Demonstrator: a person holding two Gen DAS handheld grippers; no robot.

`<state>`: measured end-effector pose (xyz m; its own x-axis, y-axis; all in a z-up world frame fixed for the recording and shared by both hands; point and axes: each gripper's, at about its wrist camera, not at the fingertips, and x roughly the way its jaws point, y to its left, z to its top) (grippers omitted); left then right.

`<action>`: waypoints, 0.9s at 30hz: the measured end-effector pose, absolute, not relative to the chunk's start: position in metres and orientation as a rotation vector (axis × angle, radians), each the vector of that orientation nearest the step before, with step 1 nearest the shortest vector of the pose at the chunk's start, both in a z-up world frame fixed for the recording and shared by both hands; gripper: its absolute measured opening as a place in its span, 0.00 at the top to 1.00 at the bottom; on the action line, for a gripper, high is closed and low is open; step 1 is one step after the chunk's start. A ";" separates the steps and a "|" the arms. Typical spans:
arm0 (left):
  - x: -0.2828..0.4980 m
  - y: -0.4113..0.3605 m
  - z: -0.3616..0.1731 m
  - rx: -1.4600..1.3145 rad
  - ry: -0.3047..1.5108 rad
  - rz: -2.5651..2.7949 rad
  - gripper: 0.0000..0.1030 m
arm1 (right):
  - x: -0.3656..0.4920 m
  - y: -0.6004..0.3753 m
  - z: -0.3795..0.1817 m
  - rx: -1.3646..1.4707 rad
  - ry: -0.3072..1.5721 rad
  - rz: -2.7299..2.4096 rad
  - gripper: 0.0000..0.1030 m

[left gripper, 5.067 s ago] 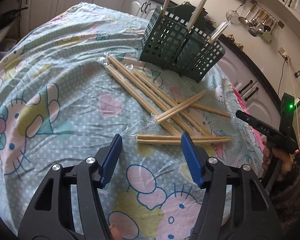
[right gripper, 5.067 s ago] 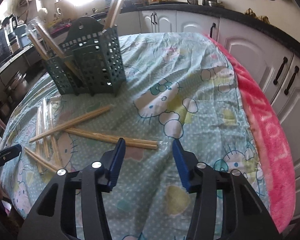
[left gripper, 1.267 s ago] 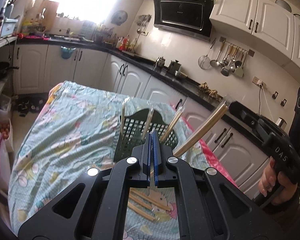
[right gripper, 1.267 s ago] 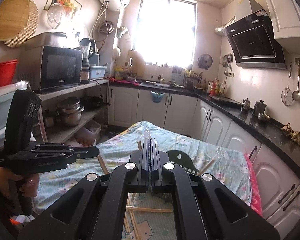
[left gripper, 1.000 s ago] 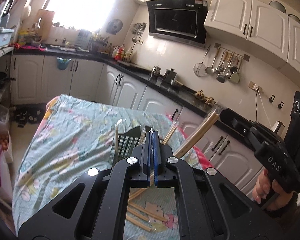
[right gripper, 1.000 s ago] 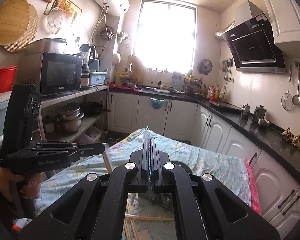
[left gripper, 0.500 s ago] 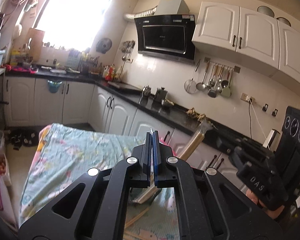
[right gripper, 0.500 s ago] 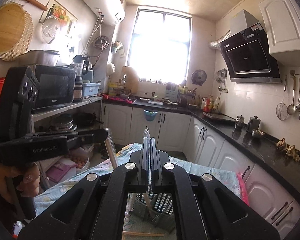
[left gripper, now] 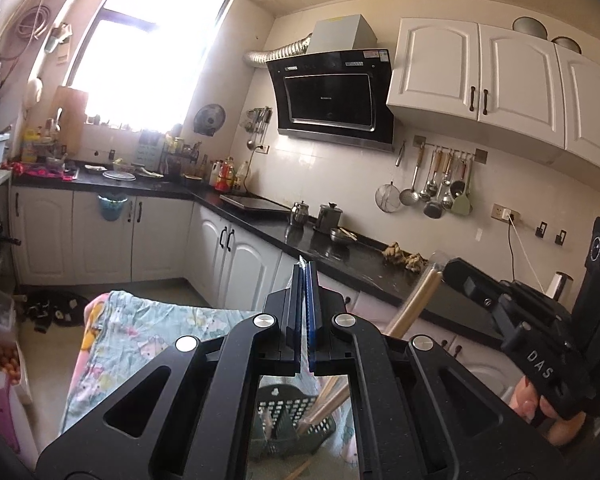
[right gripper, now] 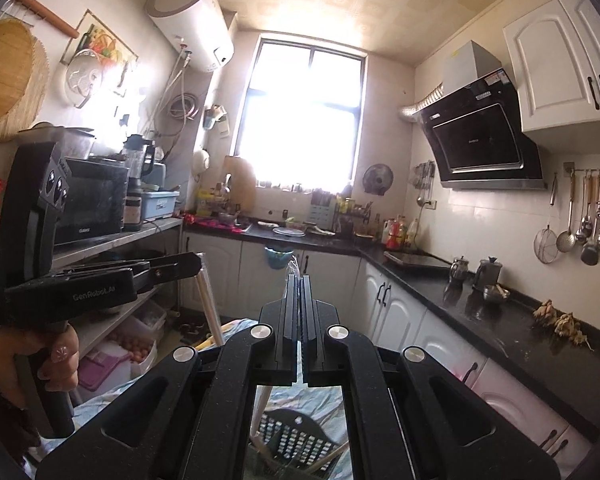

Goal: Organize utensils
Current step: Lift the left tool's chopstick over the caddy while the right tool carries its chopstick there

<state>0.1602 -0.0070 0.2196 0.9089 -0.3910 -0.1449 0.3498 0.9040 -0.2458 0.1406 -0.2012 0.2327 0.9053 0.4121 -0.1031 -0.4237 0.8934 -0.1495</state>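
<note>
My left gripper (left gripper: 305, 270) is shut on a plastic-wrapped chopstick pair; its wrap tip shows between the blue pads, and it also shows in the right wrist view (right gripper: 210, 300), hanging down from that gripper (right gripper: 192, 266). My right gripper (right gripper: 299, 280) is shut on another wrapped chopstick pair, which shows in the left wrist view (left gripper: 416, 304) slanting down from that gripper (left gripper: 450, 266). The green slotted utensil basket (left gripper: 284, 408) stands on the table below both grippers, also in the right wrist view (right gripper: 296, 436), with chopsticks in it.
The table carries a light blue cartoon-print cloth (left gripper: 140, 332). Loose chopsticks (left gripper: 300, 468) lie on it near the basket. Black kitchen counters (left gripper: 340, 252) and white cabinets (right gripper: 396, 312) run behind. A shelf with a microwave (right gripper: 96, 200) is at the left.
Both grippers picked up wrapped chopstick pairs from the cloth and closed on them. Both have since risen and tilted up, so the table and basket sank to the bottom of the views.
</note>
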 end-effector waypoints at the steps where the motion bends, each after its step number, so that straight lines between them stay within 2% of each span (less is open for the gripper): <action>1: 0.163 -0.007 0.219 -0.222 0.195 -0.385 1.00 | 0.145 -0.201 0.233 -0.169 0.072 0.428 0.99; 27: 0.214 -0.006 0.147 -0.304 0.306 -0.405 1.00 | 0.215 -0.183 0.151 -0.156 0.265 0.409 0.99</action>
